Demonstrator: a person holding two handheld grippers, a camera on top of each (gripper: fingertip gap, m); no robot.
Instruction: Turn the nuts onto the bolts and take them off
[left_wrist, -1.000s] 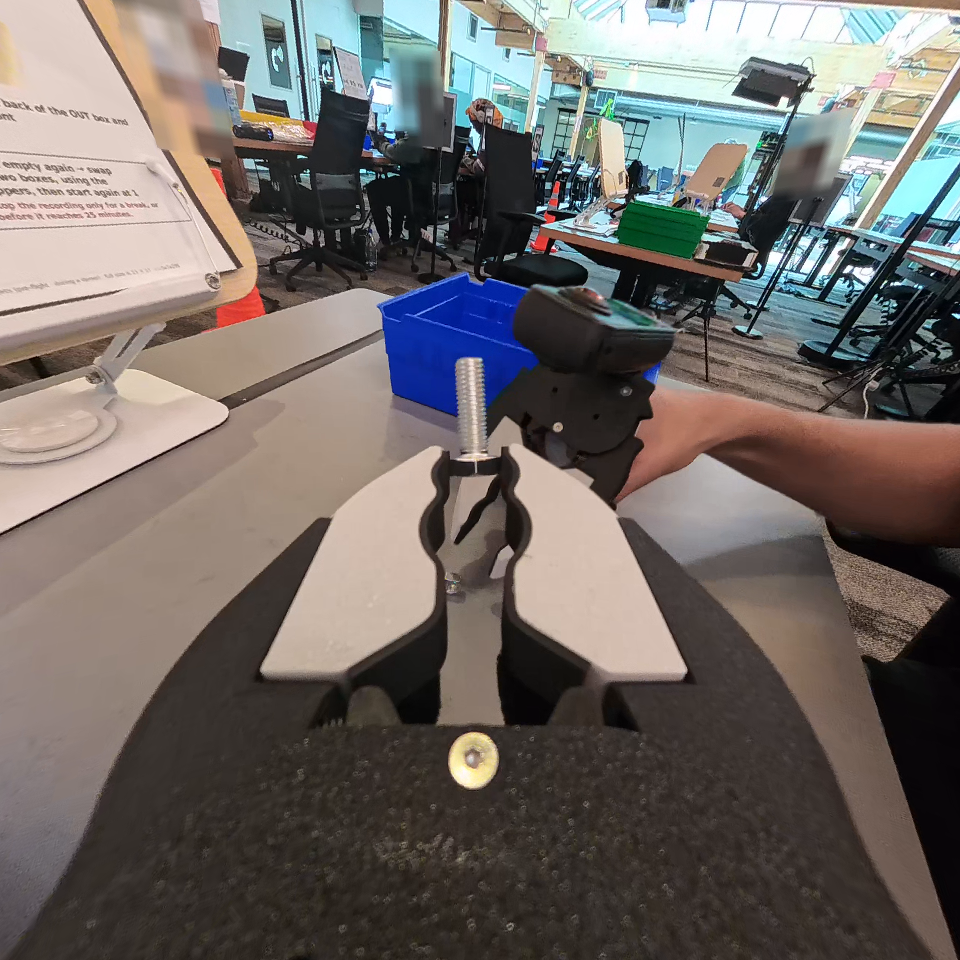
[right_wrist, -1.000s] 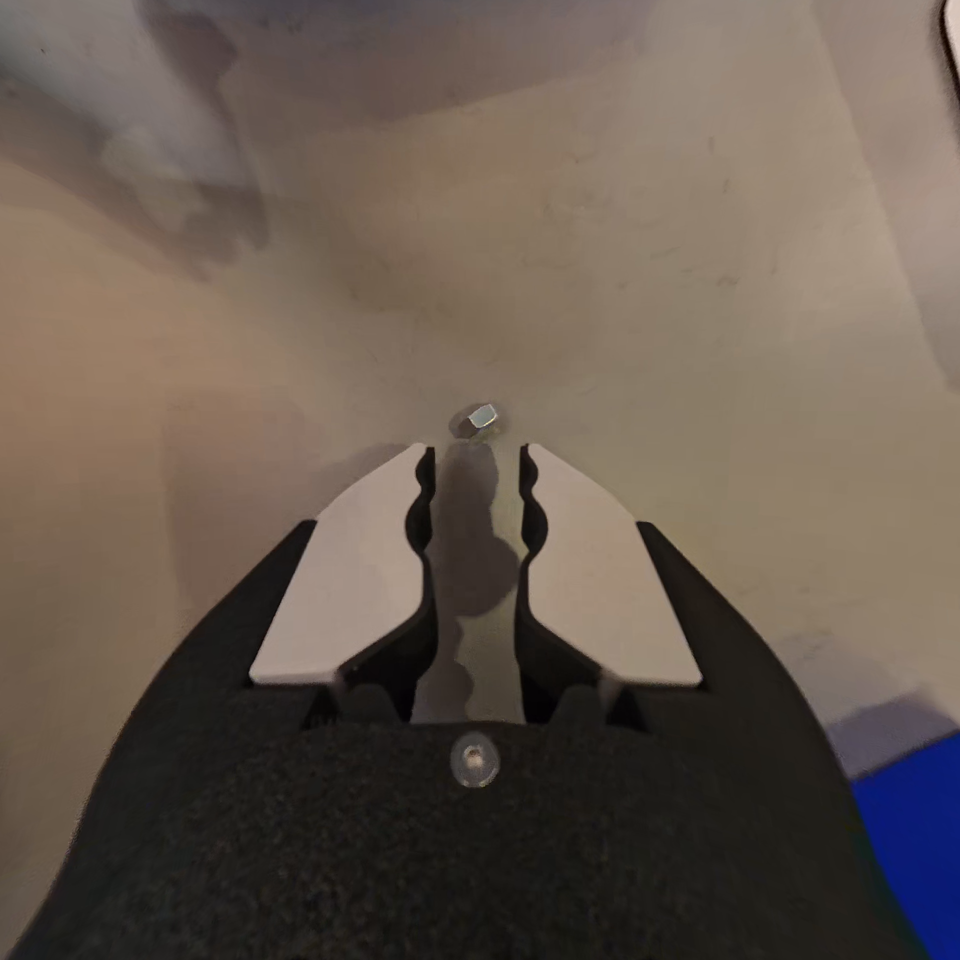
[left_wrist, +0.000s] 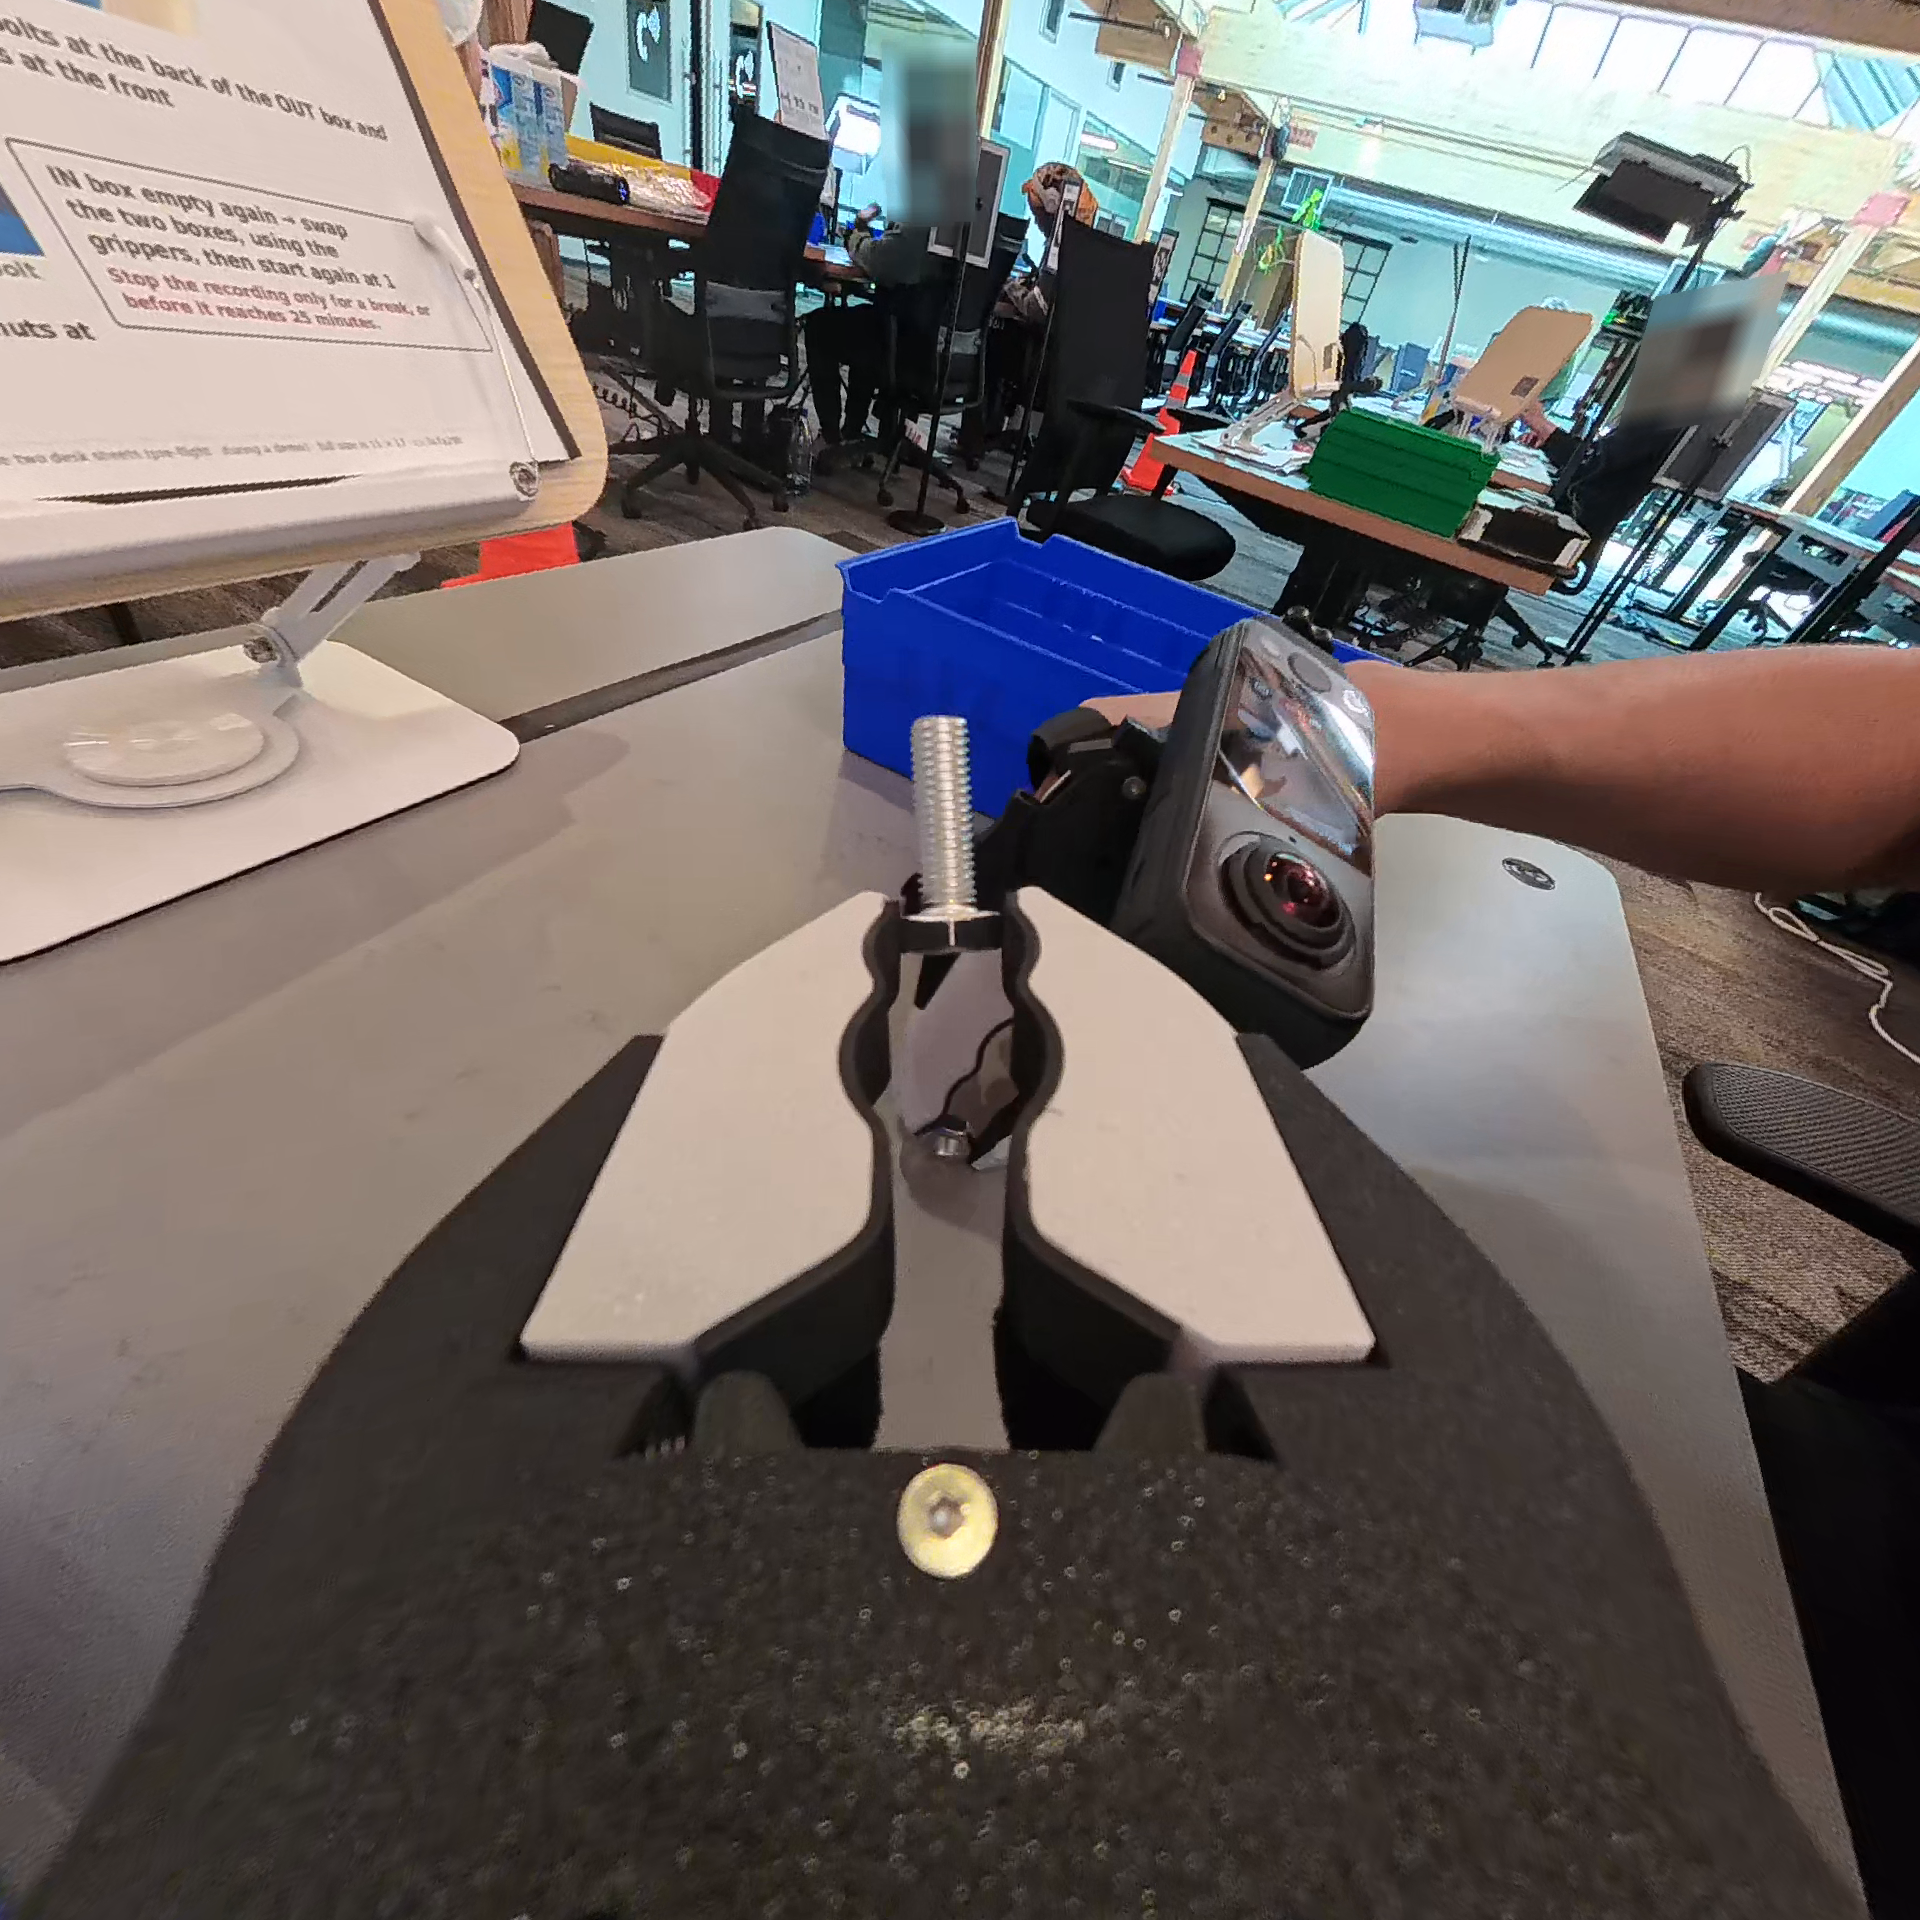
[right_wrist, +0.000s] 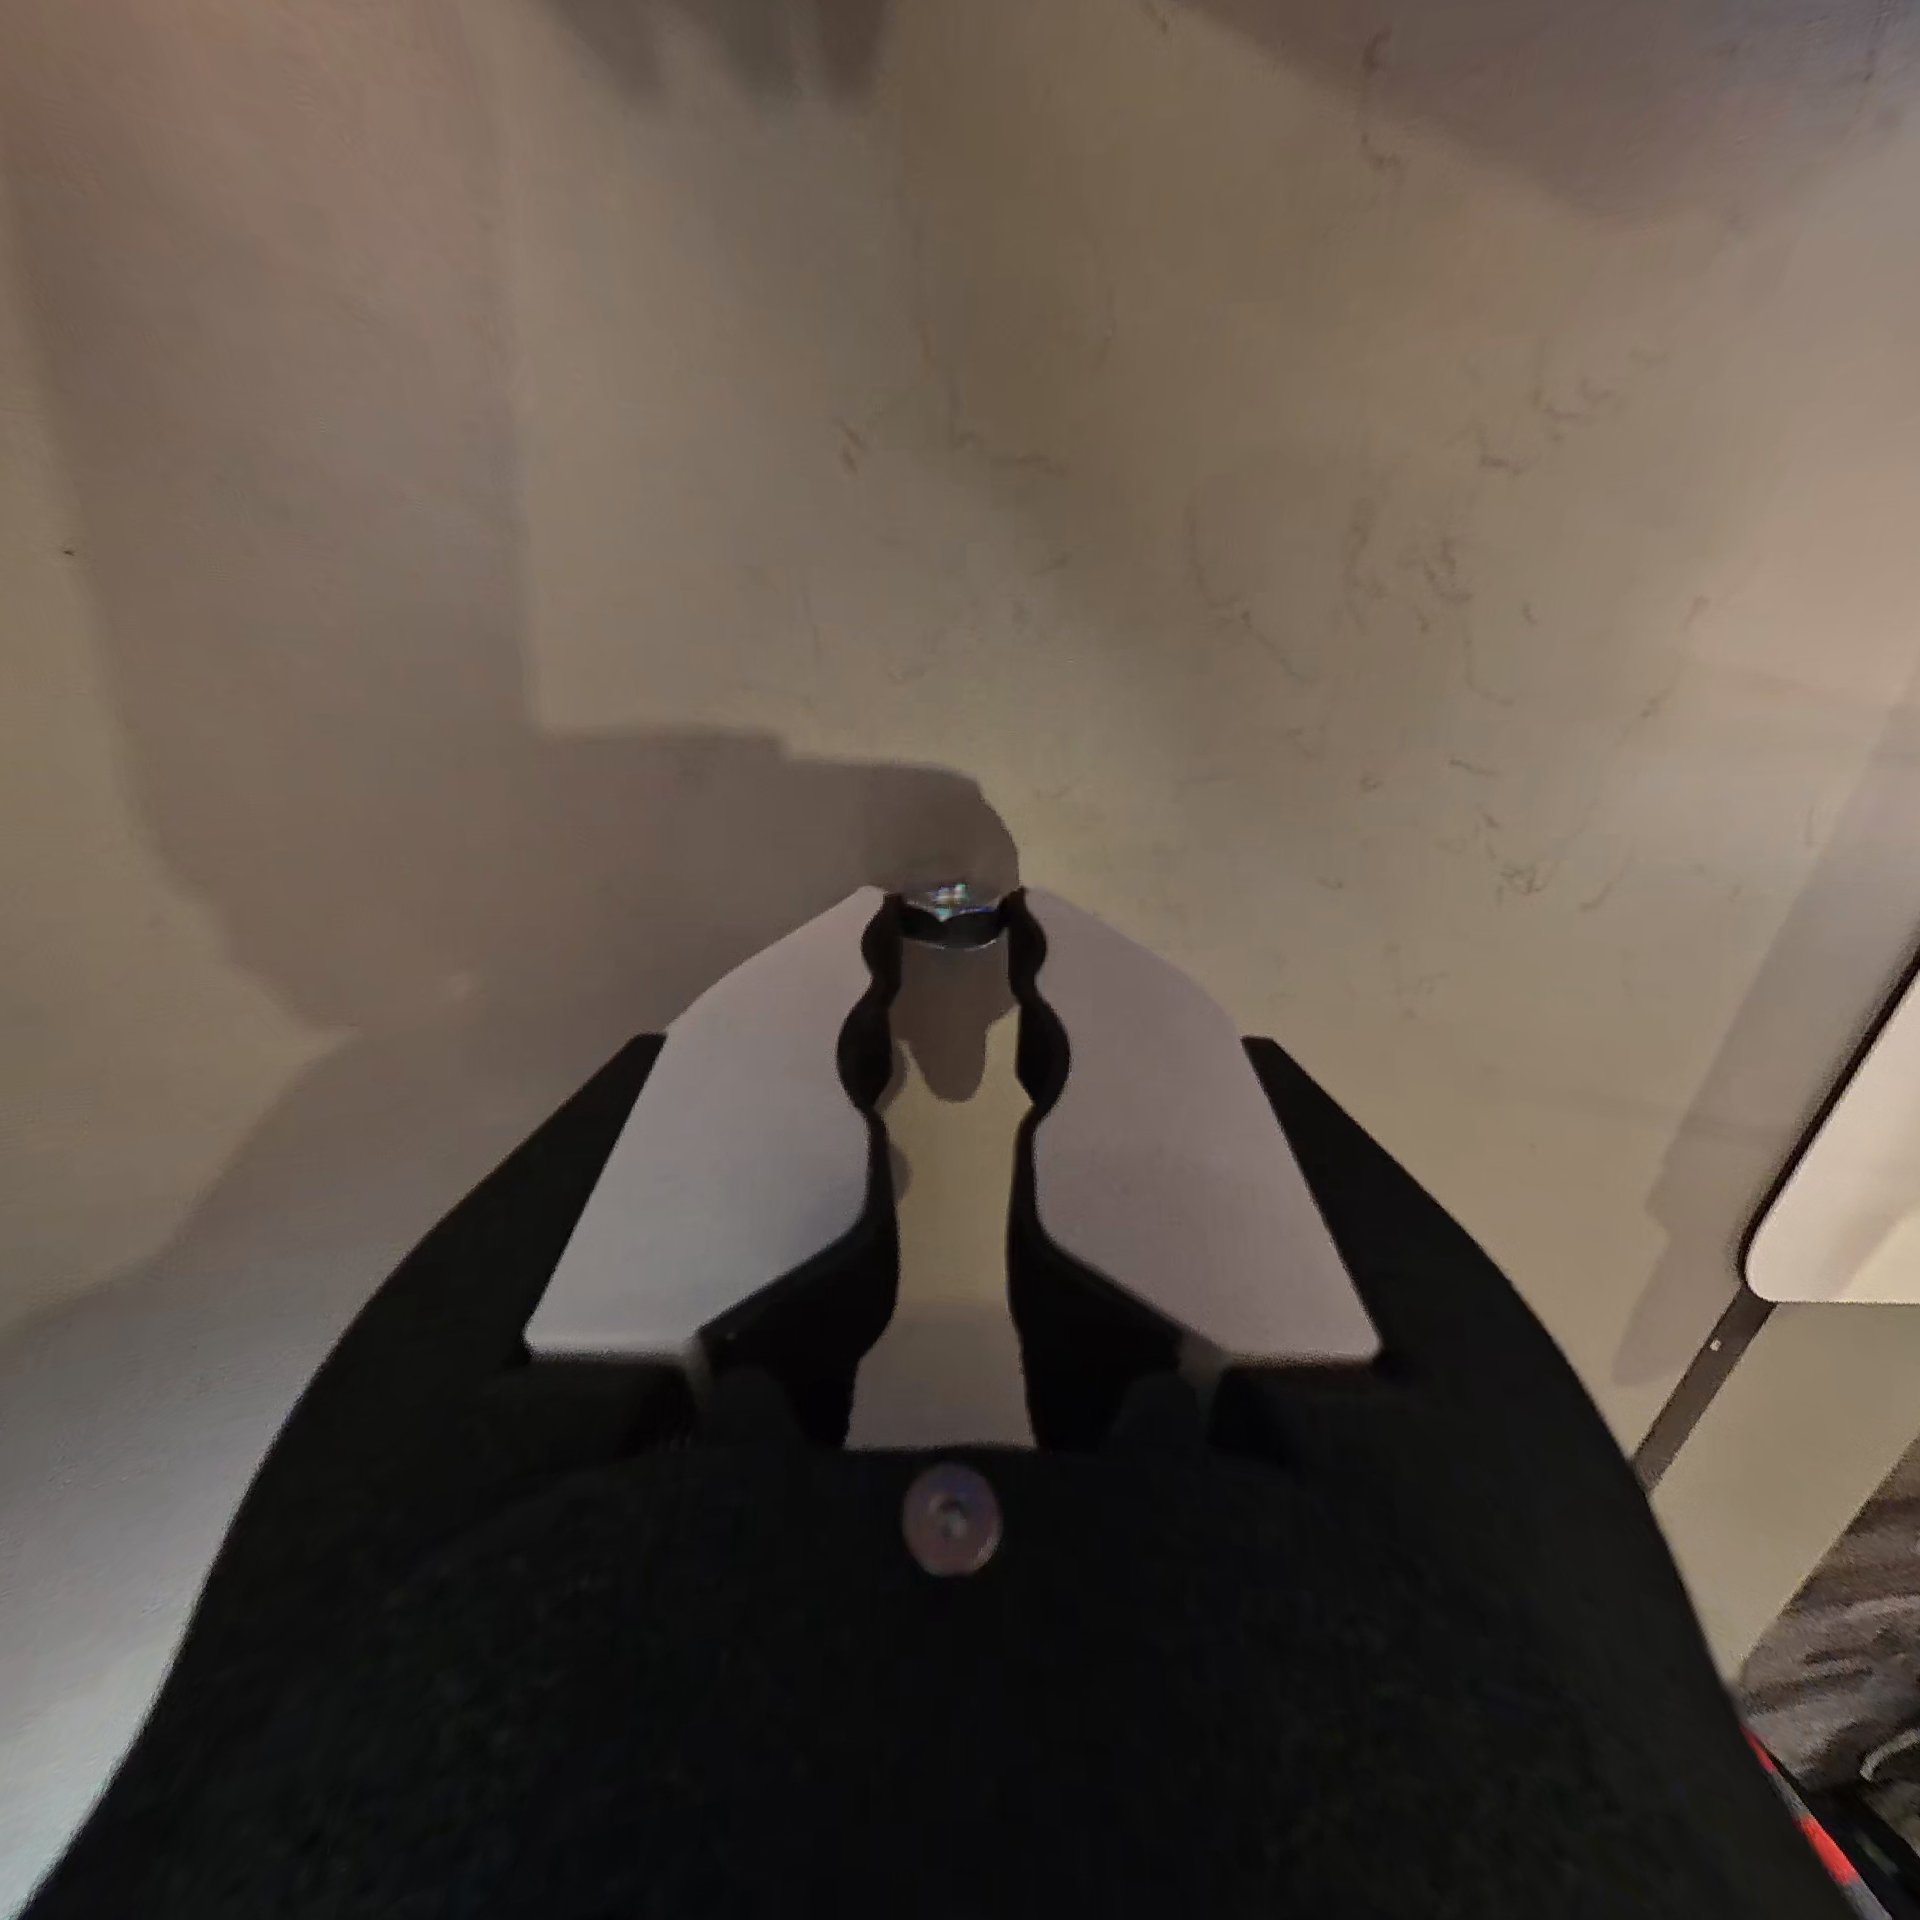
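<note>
1. A white document stand (left_wrist: 239, 717) with a printed sheet sits on the grey table (left_wrist: 644, 862), far left of the bolt.
2. The left gripper (left_wrist: 951, 920) pinches the hex head of a silver bolt (left_wrist: 943, 821) at its fingertips; the threaded shank stands upright above them.
3. A blue bin (left_wrist: 935, 665) rests on the table behind the bolt, slightly right of it.
4. The right gripper (right_wrist: 951, 920), held in a hand (left_wrist: 1143, 712) just right of the bolt, points down at the table with its wrist camera (left_wrist: 1283, 852) facing the left gripper.
5. Its fingertips are clamped on a small hex nut (right_wrist: 948, 914), low over or on the table; I cannot tell which.
</note>
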